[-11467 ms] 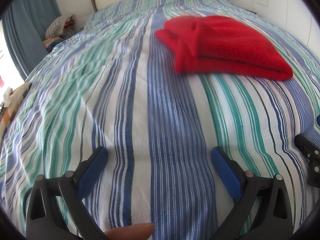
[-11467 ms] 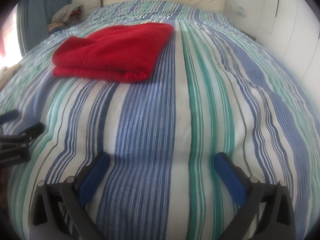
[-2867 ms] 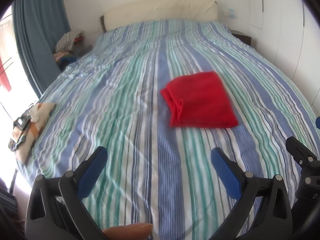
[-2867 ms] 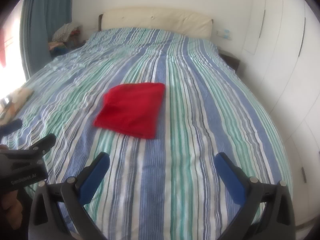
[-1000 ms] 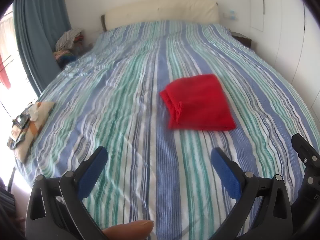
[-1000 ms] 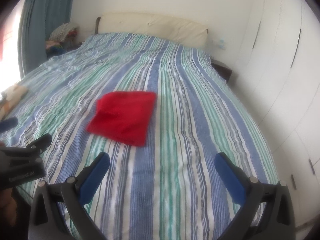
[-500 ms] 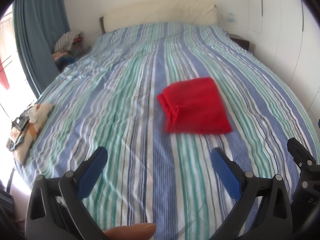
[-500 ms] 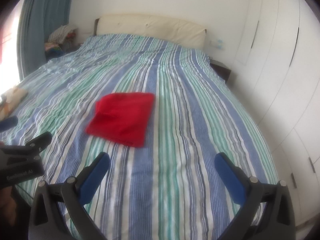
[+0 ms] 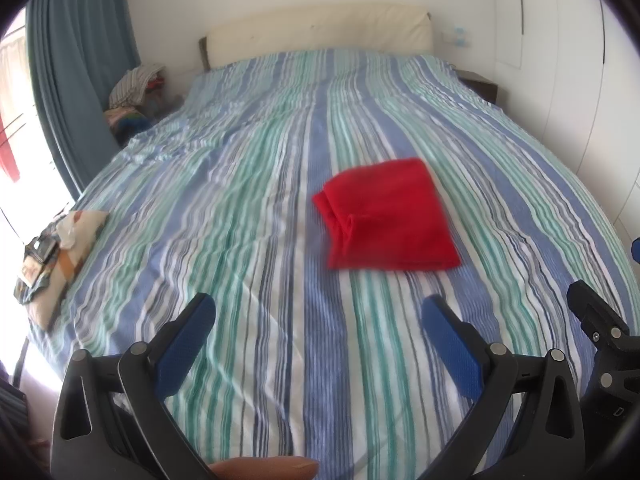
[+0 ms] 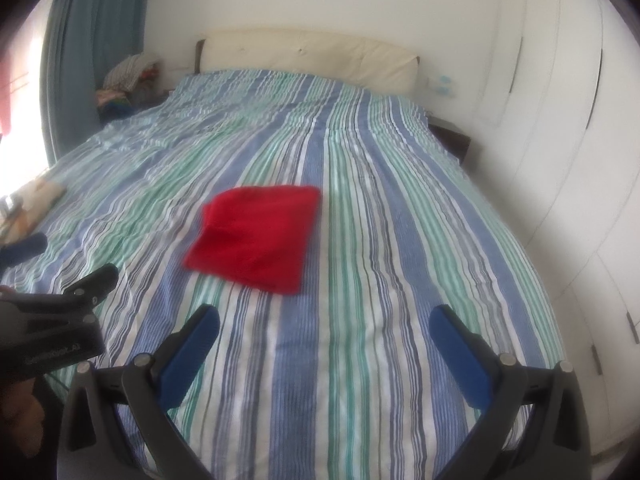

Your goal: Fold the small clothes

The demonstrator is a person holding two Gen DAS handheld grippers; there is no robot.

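A red garment (image 9: pixel 388 216) lies folded into a flat rectangle in the middle of the striped bed (image 9: pixel 248 240); it also shows in the right wrist view (image 10: pixel 256 238). My left gripper (image 9: pixel 318 312) is open and empty, held above the near end of the bed, well short of the garment. My right gripper (image 10: pixel 324 322) is open and empty, also back from the garment. The right gripper's body shows at the right edge of the left wrist view (image 9: pixel 604 340), and the left gripper's body at the left edge of the right wrist view (image 10: pixel 52 320).
A cream headboard (image 9: pixel 320 36) stands at the far end. A pile of clothes (image 9: pixel 134 88) sits by the blue curtain (image 9: pixel 76 80). A small cushion with items (image 9: pixel 56 248) lies at the bed's left edge. White wardrobe doors (image 10: pixel 568 128) line the right side.
Both grippers have pulled far back and up from the bed since 11.5 s ago, so the garment looks small. Over the last second the views only shift slightly.
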